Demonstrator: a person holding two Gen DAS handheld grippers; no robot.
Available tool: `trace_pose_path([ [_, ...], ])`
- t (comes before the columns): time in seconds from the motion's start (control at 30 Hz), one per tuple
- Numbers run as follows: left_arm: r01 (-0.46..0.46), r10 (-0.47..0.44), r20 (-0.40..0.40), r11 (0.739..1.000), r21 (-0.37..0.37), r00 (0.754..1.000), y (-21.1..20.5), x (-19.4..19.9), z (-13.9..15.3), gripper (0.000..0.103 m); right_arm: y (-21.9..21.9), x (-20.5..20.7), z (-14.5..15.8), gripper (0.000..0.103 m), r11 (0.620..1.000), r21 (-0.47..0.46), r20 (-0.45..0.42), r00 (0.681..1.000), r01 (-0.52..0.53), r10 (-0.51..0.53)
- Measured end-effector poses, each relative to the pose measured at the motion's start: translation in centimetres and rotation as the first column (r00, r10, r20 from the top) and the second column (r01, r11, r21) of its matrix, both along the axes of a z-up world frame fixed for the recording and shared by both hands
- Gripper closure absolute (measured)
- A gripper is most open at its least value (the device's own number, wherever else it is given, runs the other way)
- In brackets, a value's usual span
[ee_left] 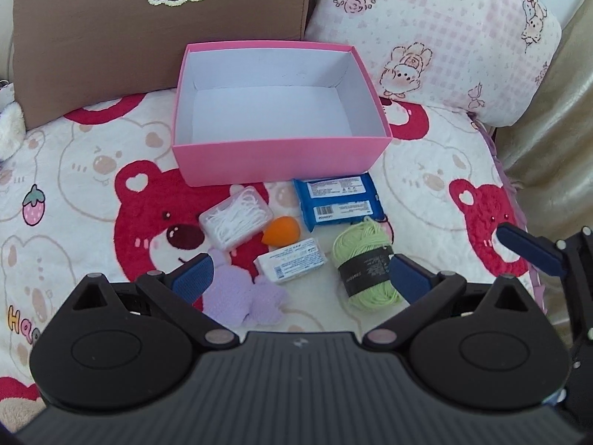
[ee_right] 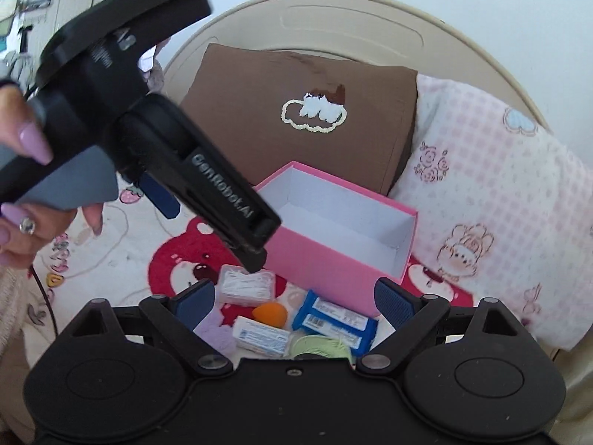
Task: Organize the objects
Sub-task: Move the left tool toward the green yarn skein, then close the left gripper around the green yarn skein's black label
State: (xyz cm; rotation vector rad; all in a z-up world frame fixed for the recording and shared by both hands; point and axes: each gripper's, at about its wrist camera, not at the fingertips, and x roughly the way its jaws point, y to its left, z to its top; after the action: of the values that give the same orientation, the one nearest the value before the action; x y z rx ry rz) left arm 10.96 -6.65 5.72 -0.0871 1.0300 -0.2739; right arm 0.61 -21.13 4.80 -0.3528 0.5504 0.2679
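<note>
**Both hand-held grippers wide apart above a cluster of small things on the bed**

The left hand-held gripper (ee_left: 300, 272) hovered with its blue pads spread wide and nothing between them. Just beyond it, on a blanket (ee_left: 74, 185) printed with red bears, lay a purple knitted flower (ee_left: 241, 300) nearest the left pad and a ball of green yarn (ee_left: 365, 263) with a black band just beside the right pad. Between them sat a small white packet (ee_left: 291, 259), and touching its far edge an orange sponge (ee_left: 281, 231). Farther back, a clear case of floss picks (ee_left: 235, 218) lay to the left and a blue packet (ee_left: 339, 202) to the right.

The right hand-held gripper (ee_right: 294, 302) was likewise wide and held nothing, poised over the same cluster; one of its pads showed at the right edge of the left wrist view.

Behind the things stood an open pink box (ee_left: 281, 159), its white inside bare. A brown pillow (ee_left: 111, 37) and a pink checked pillow (ee_left: 444, 37) leaned behind the box. In the right wrist view a hand (ee_right: 22, 200) gripped the left tool's handle.
</note>
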Motion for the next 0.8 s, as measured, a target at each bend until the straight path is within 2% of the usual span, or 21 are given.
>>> trace_pose_path([
  [0.1,0.012,-0.012,0.002,1.000,0.003,1.000,-1.0,0.7,-0.7,0.001,-0.7,1.5,-0.9,0.008,1.000,0.018,-0.030,0.999,-0.012,0.013],
  [0.17,0.009,-0.009,0.006,1.000,0.009,1.000,-1.5,1.2,-1.2,0.002,-1.3,2.7,-1.4,0.008,0.998,0.056,-0.082,0.996,-0.019,0.023],
  [0.27,-0.001,0.001,0.008,1.000,0.012,1.000,-1.9,1.7,-2.3,0.003,-2.3,4.5,-2.2,0.008,0.994,0.110,-0.166,0.986,0.025,-0.007],
  [0.37,0.012,-0.012,-0.031,1.000,-0.001,0.999,-2.2,2.2,-4.2,0.003,-3.3,5.9,-3.4,0.008,0.984,0.170,-0.254,0.967,0.058,-0.013],
  [0.47,0.036,-0.040,-0.067,0.998,-0.056,0.997,-2.5,2.7,-6.1,0.006,-3.8,6.7,-5.3,0.008,0.981,0.167,-0.302,0.952,0.099,-0.045],
  [0.57,0.054,-0.061,-0.080,0.995,-0.086,0.995,-3.0,2.9,-7.6,0.008,-3.5,6.7,-7.5,0.008,0.988,0.131,-0.333,0.942,0.079,-0.031],
  [0.67,0.062,-0.074,-0.094,0.990,-0.123,0.993,-3.5,3.1,-8.8,0.008,-3.9,7.2,-9.4,0.008,0.984,0.119,-0.371,0.925,0.132,-0.079],
  [0.8,0.048,-0.079,-0.139,0.975,-0.217,0.987,-3.5,3.8,-10.8,0.010,-5.6,7.7,-9.7,0.008,0.964,0.178,-0.399,0.910,0.196,-0.112],
])
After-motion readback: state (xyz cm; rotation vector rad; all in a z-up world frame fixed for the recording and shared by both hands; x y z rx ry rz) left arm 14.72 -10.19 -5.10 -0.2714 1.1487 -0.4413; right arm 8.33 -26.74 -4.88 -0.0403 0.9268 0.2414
